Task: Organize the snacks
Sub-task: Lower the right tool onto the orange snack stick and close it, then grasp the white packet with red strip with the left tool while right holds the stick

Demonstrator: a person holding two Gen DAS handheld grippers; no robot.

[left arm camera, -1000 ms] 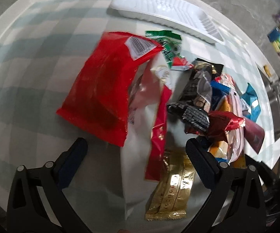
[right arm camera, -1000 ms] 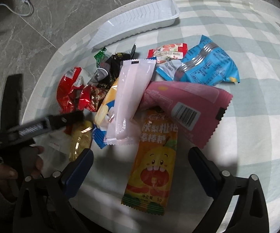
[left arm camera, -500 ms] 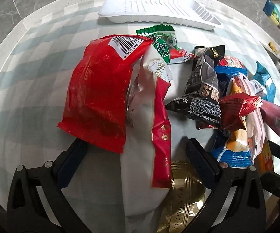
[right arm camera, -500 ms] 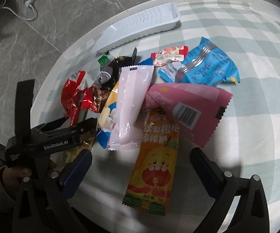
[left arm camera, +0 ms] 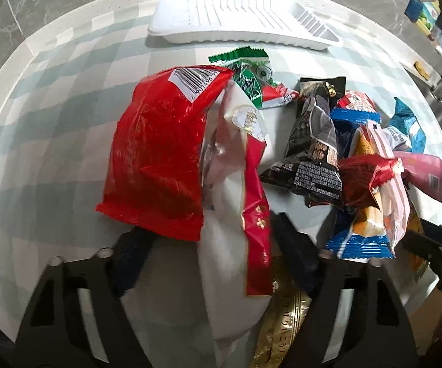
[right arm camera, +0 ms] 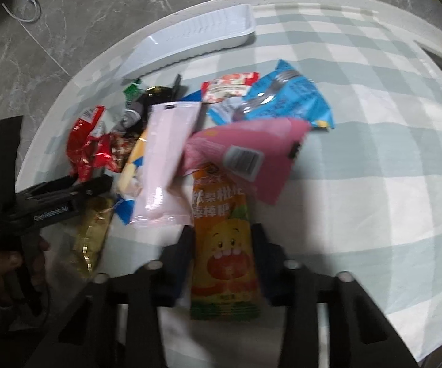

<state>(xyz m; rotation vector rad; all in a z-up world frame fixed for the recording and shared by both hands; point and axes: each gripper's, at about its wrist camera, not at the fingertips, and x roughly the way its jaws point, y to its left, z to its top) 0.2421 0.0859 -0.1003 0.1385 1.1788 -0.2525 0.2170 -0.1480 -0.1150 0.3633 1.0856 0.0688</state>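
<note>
A heap of snack packets lies on a checked cloth. In the left wrist view my left gripper (left arm camera: 208, 245) has its jaws partly closed, one finger on each side of a white and red packet (left arm camera: 233, 214), beside a big red bag (left arm camera: 159, 153); contact is unclear. A gold packet (left arm camera: 282, 322) lies under it. In the right wrist view my right gripper (right arm camera: 224, 242) has its jaws narrowed around an orange packet (right arm camera: 224, 245) with a cartoon face. A pale pink packet (right arm camera: 165, 159) and a pink bag (right arm camera: 251, 153) lie just beyond. The white tray (right arm camera: 196, 40) stands at the far side; it also shows in the left wrist view (left arm camera: 236, 21).
A black packet (left arm camera: 313, 153), a green packet (left arm camera: 248, 73), a dark red packet (left arm camera: 365, 181) and blue packets (right arm camera: 282, 101) fill the heap. The left gripper and hand show at the left of the right wrist view (right arm camera: 52, 202). The table's edge curves behind the tray.
Both grippers have narrowed their jaws: the left around the white and red packet, the right around the orange packet. Both have moved closer to the heap.
</note>
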